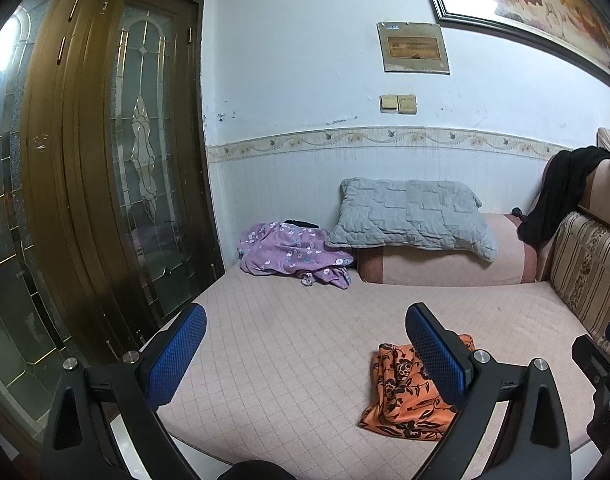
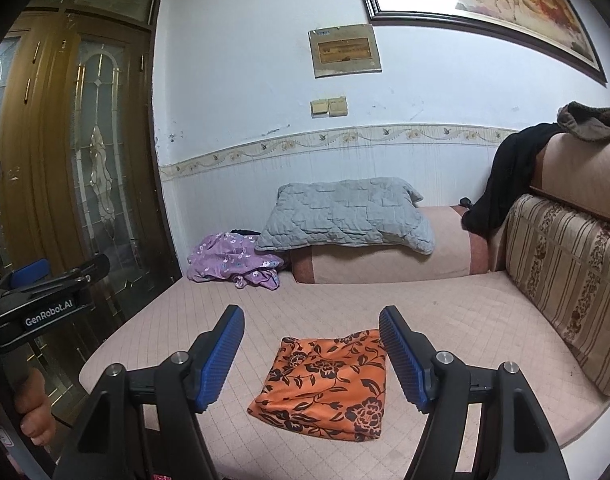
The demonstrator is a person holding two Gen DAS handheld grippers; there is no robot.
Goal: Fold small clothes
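Observation:
A folded orange cloth with a black flower print (image 2: 325,384) lies flat on the pink quilted bed (image 2: 345,300), near its front edge. My right gripper (image 2: 311,354) hovers above it, open, with nothing between its blue pads. In the left wrist view the same orange cloth (image 1: 405,396) lies partly behind my right-hand finger. My left gripper (image 1: 305,354) is open and empty, held over the bed to the left of the cloth. A crumpled purple flowered garment (image 1: 293,254) lies at the far end of the bed, also seen as the purple garment (image 2: 233,260).
A grey quilted pillow (image 2: 345,216) rests on a pink bolster against the wall. A striped cushion (image 2: 565,276) and black clothing (image 2: 501,184) line the right side. A wooden glass door (image 1: 105,160) stands left. A hand (image 2: 33,404) holds the left gripper's body (image 2: 45,300).

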